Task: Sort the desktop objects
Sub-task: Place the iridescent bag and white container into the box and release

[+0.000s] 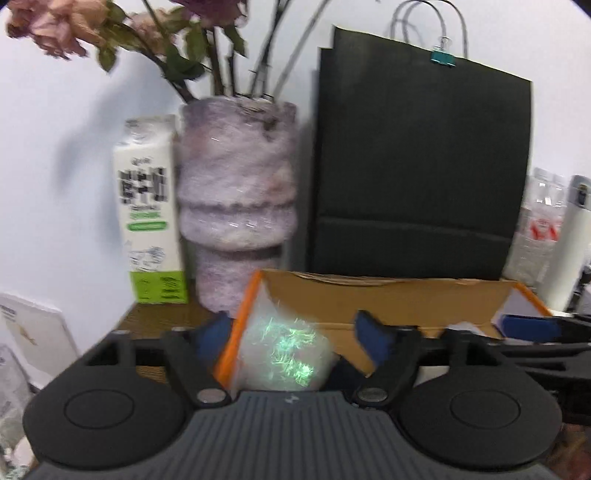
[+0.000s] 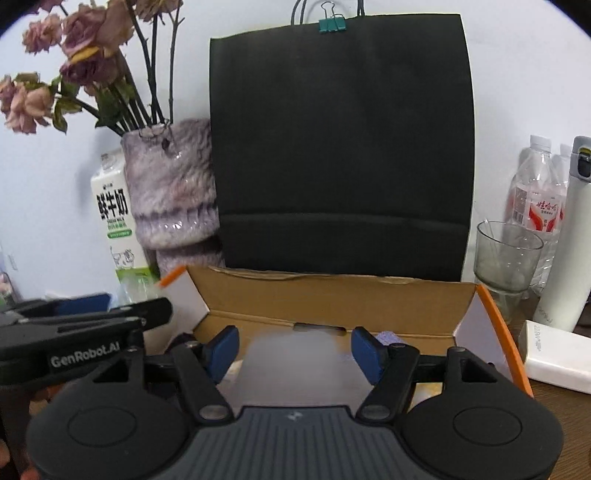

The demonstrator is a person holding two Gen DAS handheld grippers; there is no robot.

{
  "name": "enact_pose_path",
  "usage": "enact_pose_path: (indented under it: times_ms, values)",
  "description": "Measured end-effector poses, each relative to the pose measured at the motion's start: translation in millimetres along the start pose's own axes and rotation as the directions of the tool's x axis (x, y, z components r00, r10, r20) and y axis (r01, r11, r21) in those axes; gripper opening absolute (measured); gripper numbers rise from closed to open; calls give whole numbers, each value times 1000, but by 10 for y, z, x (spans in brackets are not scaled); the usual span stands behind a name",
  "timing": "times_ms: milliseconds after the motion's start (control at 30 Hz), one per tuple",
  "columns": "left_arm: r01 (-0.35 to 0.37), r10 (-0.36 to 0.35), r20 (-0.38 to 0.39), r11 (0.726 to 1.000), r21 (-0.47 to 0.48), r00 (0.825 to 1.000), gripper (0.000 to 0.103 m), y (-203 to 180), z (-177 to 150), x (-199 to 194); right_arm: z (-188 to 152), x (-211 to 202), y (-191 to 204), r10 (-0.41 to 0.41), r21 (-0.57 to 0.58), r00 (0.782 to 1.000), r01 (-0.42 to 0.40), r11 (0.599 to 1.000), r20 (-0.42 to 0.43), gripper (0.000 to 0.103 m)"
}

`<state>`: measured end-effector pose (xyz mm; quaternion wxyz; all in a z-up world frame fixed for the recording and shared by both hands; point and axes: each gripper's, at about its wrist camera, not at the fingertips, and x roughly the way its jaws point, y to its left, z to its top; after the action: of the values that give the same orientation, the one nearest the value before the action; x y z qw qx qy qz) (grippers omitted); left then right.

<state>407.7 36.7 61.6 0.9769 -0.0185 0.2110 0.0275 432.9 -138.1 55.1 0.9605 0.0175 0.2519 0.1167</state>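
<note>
We see a blurred, translucent iridescent packet (image 1: 284, 356) low in the centre of the left wrist view, between the left gripper's (image 1: 291, 336) spread blue fingers (image 1: 371, 338); neither pad visibly touches it, so we can't tell if it is held. It overlaps the orange-edged left end of the open cardboard box (image 1: 388, 291). In the right wrist view the right gripper (image 2: 293, 350) sits low centre, fingers (image 2: 223, 350) apart, with only a pale blur between them over the box (image 2: 332, 302); nothing gripped that we can make out. The left gripper (image 2: 85, 321) shows at the left edge there. Behind the box stands a black paper bag (image 2: 340, 147) with a teal binder clip (image 2: 331, 24). Upper left: purple vase (image 2: 170, 184) with dried roses (image 2: 85, 44), milk carton (image 2: 116, 221) beside it. Right side: glass cup (image 2: 506, 254), water bottle (image 2: 537, 192), white flask (image 2: 569, 240), white block (image 2: 557, 354) on the wooden table (image 2: 561, 417).
</note>
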Motion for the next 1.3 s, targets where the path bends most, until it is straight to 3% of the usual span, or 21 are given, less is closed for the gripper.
enact_pose_path:
  times_ms: [33,67,100,433,700,967,1300]
  values:
    - [-12,12,6,1000,-19,1000,97,40,7,-13,5,-36,-22,-11,9,1000,11,1000,11,92]
    - [-17,18,12,999,-38,1000,103,73,27,-31,11,-72,-51,-11,20,1000,11,1000,24,95]
    - [-12,13,20,998,-60,1000,103,113,35,-51,27,-101,-80,-6,32,999,5,999,33,95]
    - [2,-1,7,1000,-28,1000,103,39,25,-165,48,-169,-148,-23,60,999,20,998,38,97]
    - [-1,0,39,1000,5,999,103,-13,-133,-555,-97,-551,-266,-30,58,998,27,998,61,97]
    - [-5,5,7,1000,-16,1000,103,-17,-425,-1013,-430,-999,-263,-34,30,998,33,999,44,100]
    - [-2,1,-74,1000,-13,997,103,28,-873,-1510,-1107,-1501,-230,-40,-22,997,38,999,-73,100]
